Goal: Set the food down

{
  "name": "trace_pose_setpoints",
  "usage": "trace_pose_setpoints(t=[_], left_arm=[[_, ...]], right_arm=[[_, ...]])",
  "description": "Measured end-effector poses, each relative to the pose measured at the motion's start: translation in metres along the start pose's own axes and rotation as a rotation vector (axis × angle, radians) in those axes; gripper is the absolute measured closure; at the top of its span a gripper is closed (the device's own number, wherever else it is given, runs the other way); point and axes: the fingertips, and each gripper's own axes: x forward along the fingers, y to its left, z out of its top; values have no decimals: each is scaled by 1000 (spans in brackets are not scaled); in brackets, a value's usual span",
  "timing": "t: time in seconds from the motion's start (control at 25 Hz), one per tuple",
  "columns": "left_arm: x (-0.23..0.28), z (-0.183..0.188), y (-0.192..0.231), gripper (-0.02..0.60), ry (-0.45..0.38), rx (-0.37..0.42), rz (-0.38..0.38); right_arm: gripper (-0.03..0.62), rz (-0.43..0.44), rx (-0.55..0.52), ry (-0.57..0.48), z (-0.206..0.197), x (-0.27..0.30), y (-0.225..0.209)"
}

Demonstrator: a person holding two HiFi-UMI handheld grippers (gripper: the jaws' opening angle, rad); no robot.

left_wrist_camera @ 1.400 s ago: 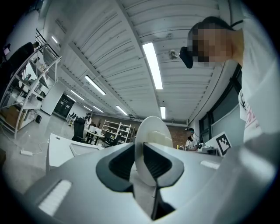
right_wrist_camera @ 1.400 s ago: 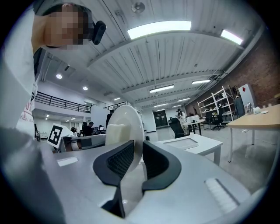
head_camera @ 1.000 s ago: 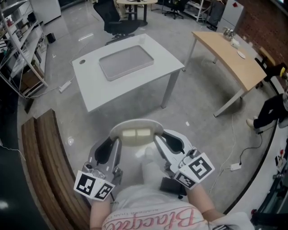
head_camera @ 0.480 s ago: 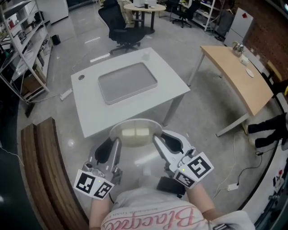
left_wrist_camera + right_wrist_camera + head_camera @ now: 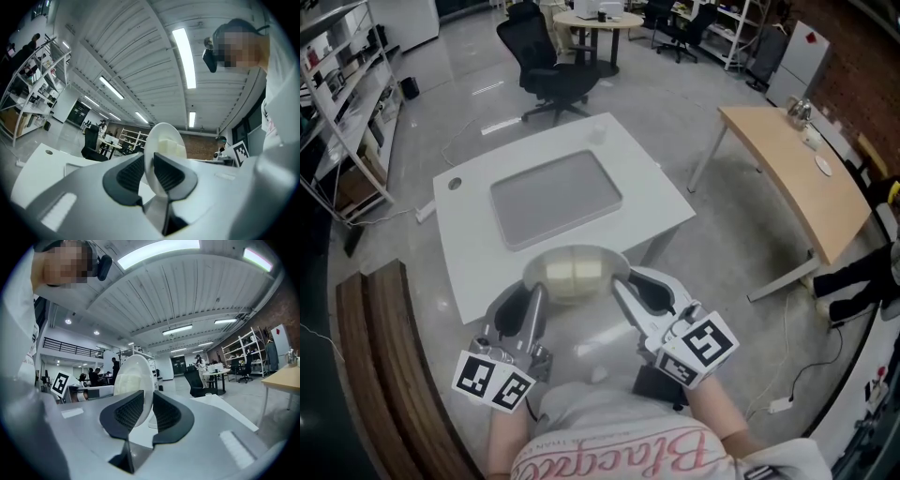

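Underfoot, a polished grey floor (image 5: 727,309) runs through an open workroom: a white table (image 5: 469,272) carrying a grey tray (image 5: 555,195) stands straight ahead, with a black office chair (image 5: 548,70) and a round table (image 5: 586,19) beyond it. A wooden desk (image 5: 797,178) stands to the right, shelving (image 5: 337,84) to the left, and a wooden bench (image 5: 384,375) at the lower left.

The plate (image 5: 534,272) hangs in the air just at the table's near edge, level and face up. Its long axis runs from one side to the other between the tools. The food (image 5: 574,272), two pale blocks, lies side by side along that axis.

The left gripper (image 5: 534,300) pinches the plate's left rim, and the right gripper (image 5: 621,291) pinches the right rim. In each gripper view the rim sits clamped between the dark pads (image 5: 129,171) (image 5: 126,411).
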Motion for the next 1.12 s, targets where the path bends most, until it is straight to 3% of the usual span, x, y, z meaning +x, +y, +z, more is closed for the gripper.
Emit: trace_pose_setpoints(t=[0.44,0.72,1.12], left_arm=[[23,-20,24,509,50,-11,32],[80,-36,80,508,94,-39,55],[134,-91,154,502,237,-92,114]], right_arm=[[530,-15,12,76,-24,20,-22],[528,-31,32,136,-37,81,-73],[525,-62,87,289,-92,150,-131]])
